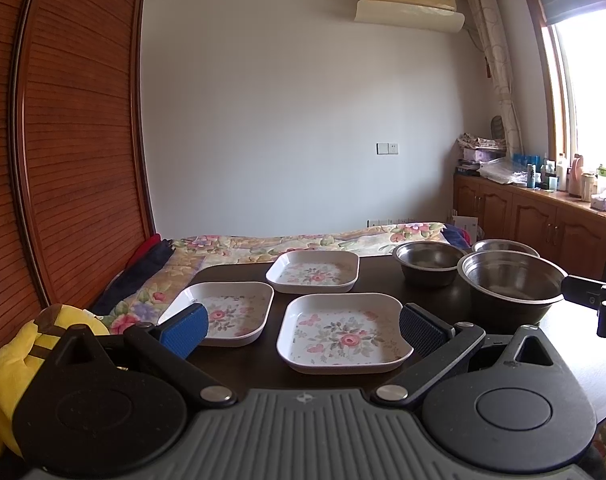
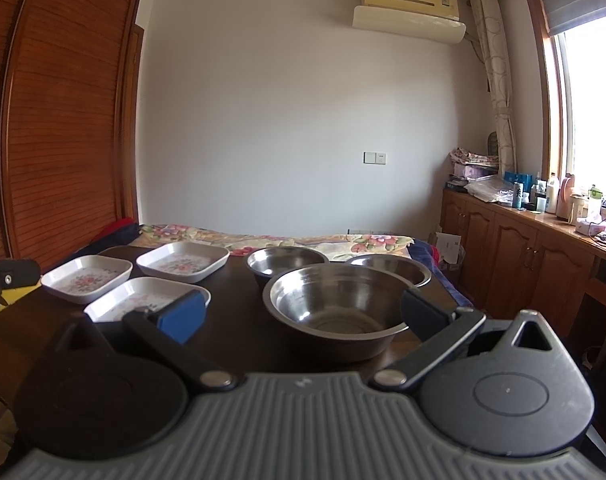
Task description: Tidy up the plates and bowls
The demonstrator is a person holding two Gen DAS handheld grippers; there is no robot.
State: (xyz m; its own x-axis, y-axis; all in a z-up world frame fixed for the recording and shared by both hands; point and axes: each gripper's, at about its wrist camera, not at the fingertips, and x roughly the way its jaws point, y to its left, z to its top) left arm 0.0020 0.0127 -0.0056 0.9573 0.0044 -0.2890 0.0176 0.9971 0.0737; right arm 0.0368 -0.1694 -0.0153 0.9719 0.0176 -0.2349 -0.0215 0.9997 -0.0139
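Note:
Three square white plates with flower prints lie on the dark table (image 1: 243,368): a near one (image 1: 341,332), a left one (image 1: 227,312) and a far one (image 1: 315,272). Three steel bowls stand to their right: a big near one (image 2: 339,308), a middle one (image 2: 287,262) and a far right one (image 2: 391,270). My left gripper (image 1: 303,328) is open, its blue pads wide on either side of the near plate and apart from it. My right gripper (image 2: 299,312) is open just short of the big bowl, nothing between its fingers.
A bed with a flowered quilt (image 1: 303,240) lies beyond the table. A wooden slatted wardrobe (image 1: 75,140) stands on the left, cabinets with bottles (image 1: 543,208) on the right. A yellow plush toy (image 1: 23,352) sits by the table's left corner.

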